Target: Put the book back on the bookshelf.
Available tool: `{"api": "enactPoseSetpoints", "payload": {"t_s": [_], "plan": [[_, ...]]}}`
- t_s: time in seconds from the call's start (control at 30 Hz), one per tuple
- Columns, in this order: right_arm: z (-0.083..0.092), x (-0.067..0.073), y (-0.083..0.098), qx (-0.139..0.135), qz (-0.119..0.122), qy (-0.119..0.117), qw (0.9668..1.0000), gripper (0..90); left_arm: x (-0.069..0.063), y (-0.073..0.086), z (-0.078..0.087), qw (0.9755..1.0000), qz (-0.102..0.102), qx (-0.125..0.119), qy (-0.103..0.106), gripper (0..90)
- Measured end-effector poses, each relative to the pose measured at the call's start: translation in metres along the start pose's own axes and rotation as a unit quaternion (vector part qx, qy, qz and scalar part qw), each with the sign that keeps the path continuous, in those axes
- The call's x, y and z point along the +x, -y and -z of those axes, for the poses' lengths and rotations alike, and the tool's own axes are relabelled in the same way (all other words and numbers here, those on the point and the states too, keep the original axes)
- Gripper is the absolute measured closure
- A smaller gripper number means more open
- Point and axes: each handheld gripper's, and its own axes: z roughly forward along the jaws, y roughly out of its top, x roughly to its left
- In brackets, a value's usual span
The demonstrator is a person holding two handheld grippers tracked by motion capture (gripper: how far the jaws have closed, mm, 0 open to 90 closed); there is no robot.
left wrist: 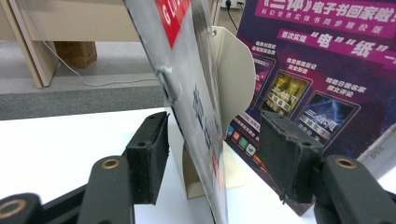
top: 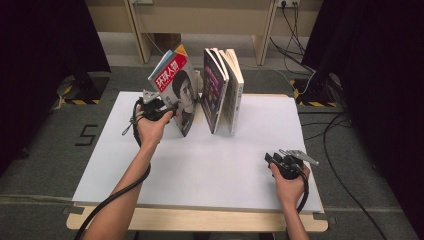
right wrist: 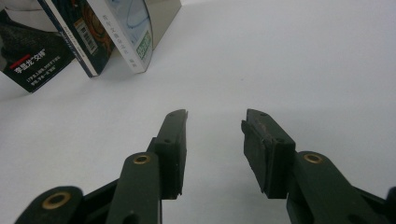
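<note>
**At the far left of the table: magazine leaning, loosely straddled**

On the far left part of the white table (top: pixel 200 170), a magazine (top: pixel 176 90) with a red title block stands on its lower edge and tilts left, its top well away from the two books (top: pixel 223 87) standing to its right. The left gripper (top: pixel 159 111) is at the magazine's near lower edge. In the left gripper view the magazine (left wrist: pixel 196 93) runs between the jaws, which stand wide; the left pad seems just clear of the cover and the right pad is well apart from it, so I judge there is no real clamp. A cream bookend (left wrist: pixel 233 84) stands just behind the magazine, with the purple-covered book (left wrist: pixel 317 70) beyond.

The right gripper (top: pixel 280 161) rests near the right front of the table, jaws parted on nothing, well apart from the books.

Risks, as judged:
- With no squeeze on it, the tilted magazine may slide out at its base or flop flat to the left.
- The thin cover already shows a dent; a pinch near the edge may crease it further.
- A push to the right may knock the bookend and tip the books.
</note>
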Motion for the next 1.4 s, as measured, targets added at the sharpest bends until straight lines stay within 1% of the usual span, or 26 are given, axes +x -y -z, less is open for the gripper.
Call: {"api": "enactPoseSetpoints", "payload": {"t_s": [0.2,0.3,0.47,0.5,0.57,0.6,0.63,0.7,0.73,0.8,0.87,0.9,1.1,1.23,1.33,1.4], "plan": [[0.000,0.000,0.000,0.000,0.000,0.000,1.0000,59.9,0.000,0.002,0.005,1.0000,-0.003,0.000,0.007,41.4],[0.000,0.000,0.000,0.000,-0.001,0.000,1.0000,59.9,0.000,0.003,0.007,1.0000,-0.001,-0.002,0.007,40.8],[0.000,0.001,0.000,-0.001,0.001,-0.001,1.0000,59.9,0.000,0.004,0.012,1.0000,-0.002,-0.002,0.009,40.2],[0.000,0.002,0.000,0.000,-0.004,0.000,1.0000,59.9,0.000,0.004,0.013,0.9999,-0.003,-0.003,0.010,40.2],[0.000,0.001,0.000,0.000,-0.001,0.000,1.0000,59.9,0.000,0.004,0.015,0.9999,-0.003,-0.009,0.012,40.3],[0.000,0.002,0.000,0.000,-0.003,0.000,1.0000,59.8,-0.001,0.004,0.016,0.9999,-0.003,-0.011,0.012,40.4],[0.000,0.001,0.000,0.000,0.001,0.000,1.0000,59.9,0.000,0.005,0.017,0.9999,-0.004,-0.010,0.011,40.3],[0.000,0.001,0.000,-0.001,0.000,0.000,1.0000,59.9,0.000,0.006,0.018,0.9999,-0.004,-0.010,0.010,40.2],[0.000,0.002,0.000,0.001,-0.003,0.000,1.0000,59.9,0.001,0.006,0.019,0.9999,-0.004,-0.009,0.010,40.1],[0.000,0.001,0.000,-0.001,0.002,-0.001,1.0000,59.9,0.001,0.007,0.020,0.9999,-0.004,-0.008,0.009,39.9],[0.000,0.001,0.000,-0.001,0.001,0.000,1.0000,59.9,0.002,0.008,0.022,1.0000,-0.004,-0.004,0.007,39.9],[0.000,0.002,0.000,0.000,-0.001,0.000,1.0000,59.9,0.003,0.009,0.023,1.0000,-0.003,-0.004,0.007,39.8],[0.000,0.001,0.000,-0.001,0.002,0.001,1.0000,59.9,0.005,0.014,0.029,1.0000,-0.006,0.000,0.007,39.1],[0.001,0.002,0.000,0.000,-0.003,0.000,1.0000,59.9,0.007,0.017,0.032,1.0000,-0.006,0.004,0.005,38.5],[0.001,0.002,0.000,0.000,0.000,0.000,1.0000,59.8,0.008,0.020,0.035,0.9999,-0.004,0.008,0.009,38.2],[0.001,0.002,0.000,0.000,0.000,0.000,1.0000,59.9,0.008,0.021,0.037,0.9999,-0.010,0.008,0.005,37.9]]}}
